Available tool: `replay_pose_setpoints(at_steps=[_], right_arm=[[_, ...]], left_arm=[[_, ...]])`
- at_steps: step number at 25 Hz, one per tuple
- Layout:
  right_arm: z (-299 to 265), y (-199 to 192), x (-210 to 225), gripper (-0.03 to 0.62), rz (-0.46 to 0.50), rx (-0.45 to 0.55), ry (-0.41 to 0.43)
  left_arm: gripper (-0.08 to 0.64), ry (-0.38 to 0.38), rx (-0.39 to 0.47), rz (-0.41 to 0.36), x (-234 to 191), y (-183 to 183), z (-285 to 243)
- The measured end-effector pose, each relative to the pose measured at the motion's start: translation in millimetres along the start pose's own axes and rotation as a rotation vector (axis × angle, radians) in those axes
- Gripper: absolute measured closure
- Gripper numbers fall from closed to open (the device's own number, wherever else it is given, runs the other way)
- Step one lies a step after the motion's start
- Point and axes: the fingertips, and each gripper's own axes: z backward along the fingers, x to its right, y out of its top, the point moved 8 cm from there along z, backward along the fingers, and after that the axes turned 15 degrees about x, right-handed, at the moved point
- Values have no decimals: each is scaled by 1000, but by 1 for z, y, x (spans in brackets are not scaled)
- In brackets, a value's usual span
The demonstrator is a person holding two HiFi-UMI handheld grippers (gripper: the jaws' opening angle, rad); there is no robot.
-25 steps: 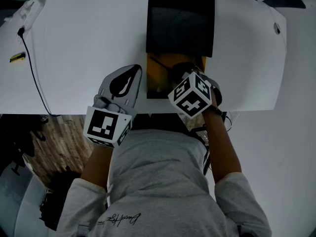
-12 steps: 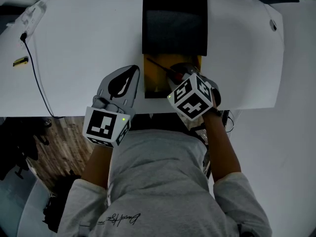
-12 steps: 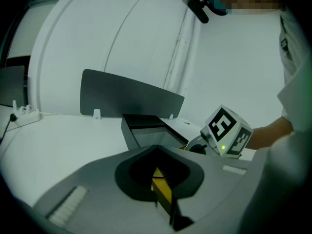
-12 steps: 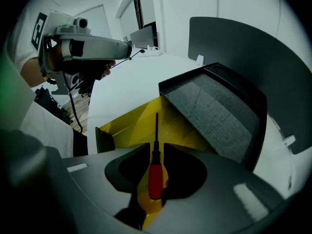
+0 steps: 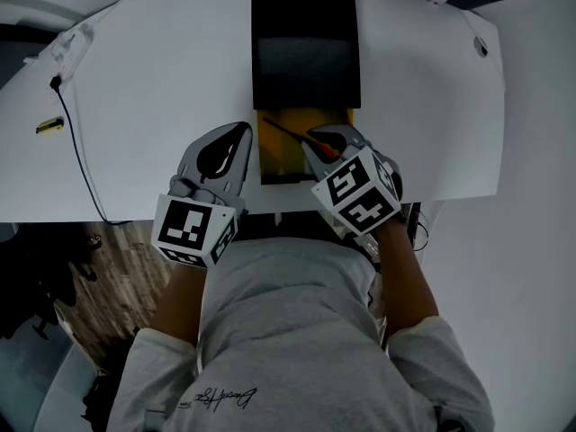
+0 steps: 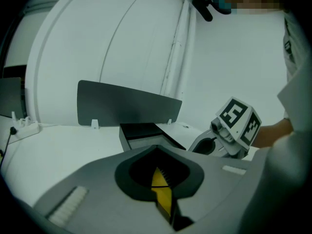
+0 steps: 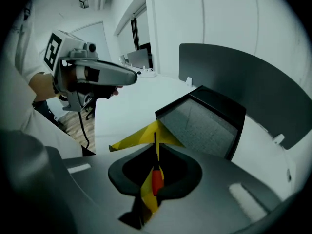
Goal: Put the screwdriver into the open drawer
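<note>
The screwdriver (image 5: pixel 290 133), thin dark shaft and red-orange handle, lies across the open yellow drawer (image 5: pixel 277 165) of a black cabinet (image 5: pixel 306 52). My right gripper (image 5: pixel 326 142) is shut on its handle, shaft pointing far-left over the drawer. In the right gripper view the screwdriver (image 7: pixel 157 177) stands between the jaws of my right gripper (image 7: pixel 155 172), above the drawer (image 7: pixel 131 140). My left gripper (image 5: pixel 236 135) hovers just left of the drawer, shut on nothing. In the left gripper view the yellow pads of my left gripper (image 6: pixel 162 186) meet, and the right gripper (image 6: pixel 233 130) is ahead to the right.
The cabinet sits on a white table (image 5: pixel 153 79) whose near edge runs under both grippers. A black cable (image 5: pixel 79 156) and a small yellow item (image 5: pixel 49 126) lie at far left. A grey divider panel (image 6: pixel 126 106) stands behind the cabinet.
The right gripper has drawn back slightly toward the near edge with the screwdriver, so the red handle now shows. The left gripper has barely moved. The head camera shifted.
</note>
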Motion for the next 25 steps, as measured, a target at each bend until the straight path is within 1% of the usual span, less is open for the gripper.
replay_pose_setpoints(at_steps=[3, 11, 16, 25], right_arm=[[15, 12, -4, 578, -56, 75, 6], [52, 23, -10, 578, -97, 181, -40], [73, 25, -11, 578, -106, 256, -90], [89, 27, -20, 578, -183, 384, -92]], left_arm=[[560, -6, 3, -10, 2, 8, 3], [560, -19, 28, -30, 12, 26, 13], [560, -19, 48, -41, 20, 34, 22], [560, -20, 36, -48, 34, 35, 40]])
